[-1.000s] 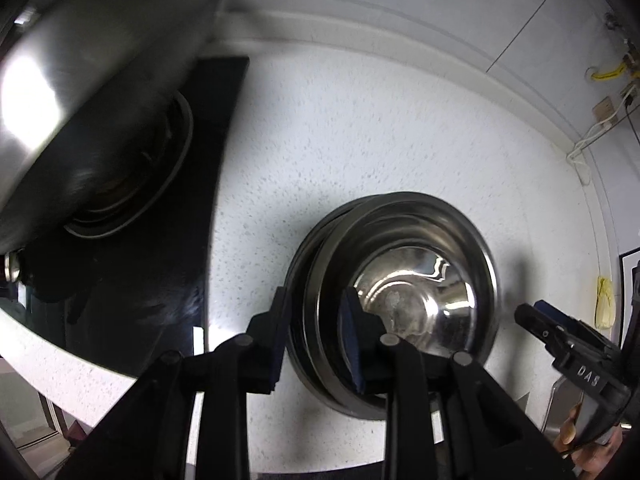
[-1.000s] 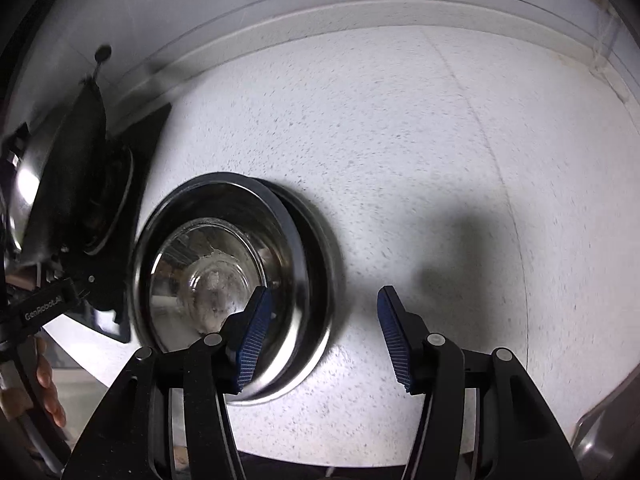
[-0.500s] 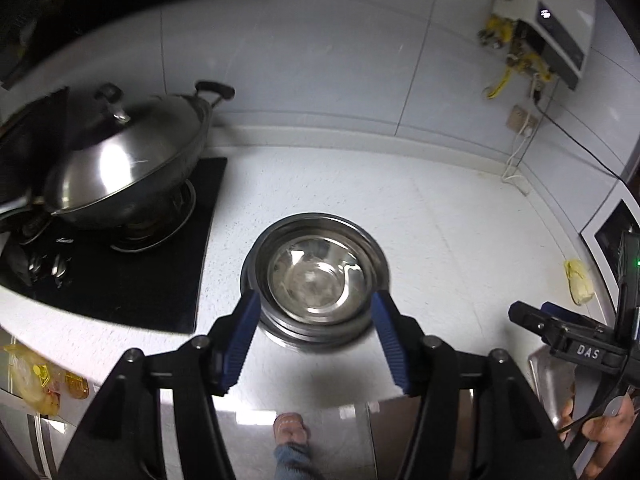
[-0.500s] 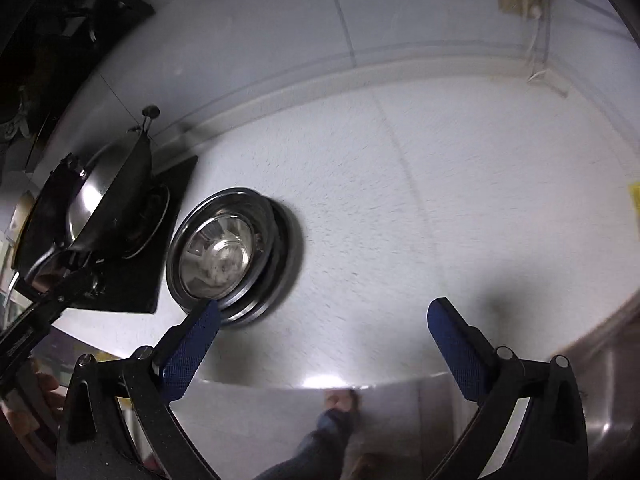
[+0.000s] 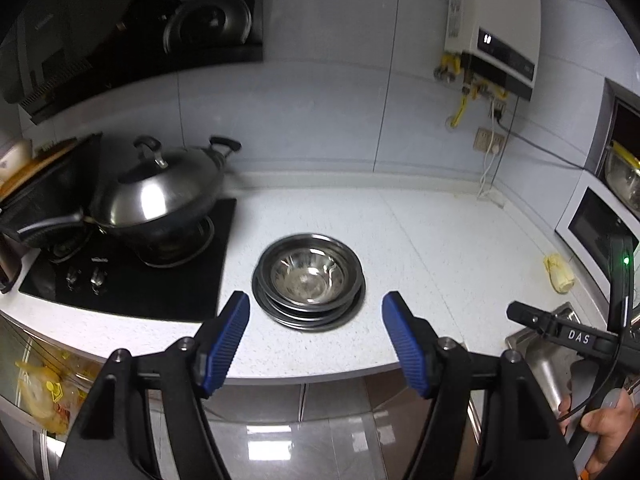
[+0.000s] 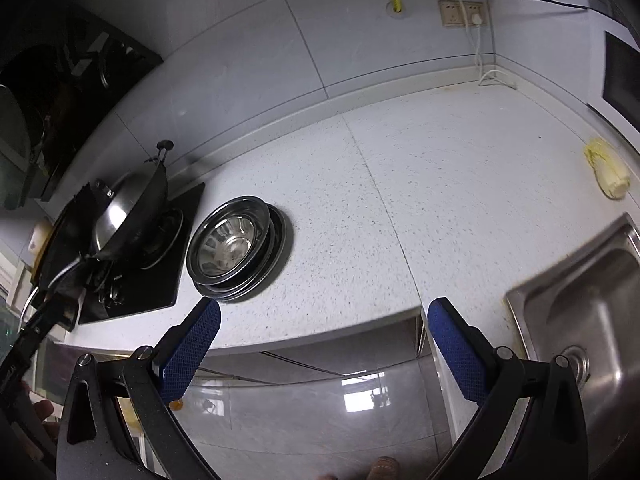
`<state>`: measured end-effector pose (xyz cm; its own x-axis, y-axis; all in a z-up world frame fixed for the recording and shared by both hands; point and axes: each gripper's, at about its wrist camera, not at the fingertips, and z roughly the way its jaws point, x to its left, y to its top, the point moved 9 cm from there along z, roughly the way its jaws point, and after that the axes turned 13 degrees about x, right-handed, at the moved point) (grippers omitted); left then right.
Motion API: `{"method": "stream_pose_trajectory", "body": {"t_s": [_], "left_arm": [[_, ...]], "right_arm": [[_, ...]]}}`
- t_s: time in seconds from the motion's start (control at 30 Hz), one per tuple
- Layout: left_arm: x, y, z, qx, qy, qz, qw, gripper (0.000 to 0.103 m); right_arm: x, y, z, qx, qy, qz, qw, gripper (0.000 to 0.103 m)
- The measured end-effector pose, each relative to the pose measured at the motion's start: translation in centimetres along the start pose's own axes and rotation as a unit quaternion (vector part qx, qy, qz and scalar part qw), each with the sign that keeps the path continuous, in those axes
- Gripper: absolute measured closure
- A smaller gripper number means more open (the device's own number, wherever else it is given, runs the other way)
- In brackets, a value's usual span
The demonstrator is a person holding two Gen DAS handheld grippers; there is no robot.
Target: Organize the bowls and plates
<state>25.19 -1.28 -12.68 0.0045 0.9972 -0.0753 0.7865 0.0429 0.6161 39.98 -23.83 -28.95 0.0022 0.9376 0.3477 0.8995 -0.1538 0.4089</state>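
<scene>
While you hold both grippers out over the front edge of the counter [image 5: 420,240], the stack of steel plates and bowls [image 5: 308,280] sits on the white speckled top, and everything else can be placed from it. Your left gripper [image 5: 316,316] hangs just in front of the stack, nearer to you, with its blue-padded fingers [image 5: 224,344] spread wide and nothing between them. Your right gripper [image 6: 320,328] sits in front of the stack and off to its right, its blue pads [image 6: 456,348] likewise spread apart and holding nothing. A shiny bowl [image 6: 228,246] nests on top, with wider plate rims showing beneath it.

Just left of the stack lies the black cooktop [image 5: 132,280], and on it a lidded wok [image 5: 156,200]. A small white logo is printed on the cooktop glass, too small to read. Far to the right of the stack, a pale yellow cloth [image 6: 608,174] lies on the counter near the wall. To the right of the stack and nearer to you, the steel sink [image 6: 588,312] is set into the counter. Behind and above the stack, to its right, a white water heater [image 5: 496,20] hangs on the tiled wall, its lit display unreadable. In the left wrist view, the side of your right gripper's black body reads "DAS" in white letters.
</scene>
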Motion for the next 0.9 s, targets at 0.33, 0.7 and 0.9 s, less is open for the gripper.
{"method": "stream_pose_trajectory", "body": {"t_s": [0.33, 0.7, 0.9], "left_arm": [[6.0, -2.3, -8.4, -0.069, 0.021, 0.012, 0.9973, 0.035], [9.4, -7.0, -15.1, -0.093, 0.031, 0.012, 0.9951, 0.035], [8.8, -8.1, -18.4, -0.126, 0.042, 0.017, 0.991, 0.035]], "right_arm": [[2.7, -4.9, -5.5, -0.07, -0.004, 0.046, 0.997, 0.001], [9.8, -11.8, -11.3, -0.144, -0.056, -0.022, 0.988, 0.001], [11.7, -12.5, -14.2, -0.188, -0.067, -0.059, 0.978, 0.001]]}}
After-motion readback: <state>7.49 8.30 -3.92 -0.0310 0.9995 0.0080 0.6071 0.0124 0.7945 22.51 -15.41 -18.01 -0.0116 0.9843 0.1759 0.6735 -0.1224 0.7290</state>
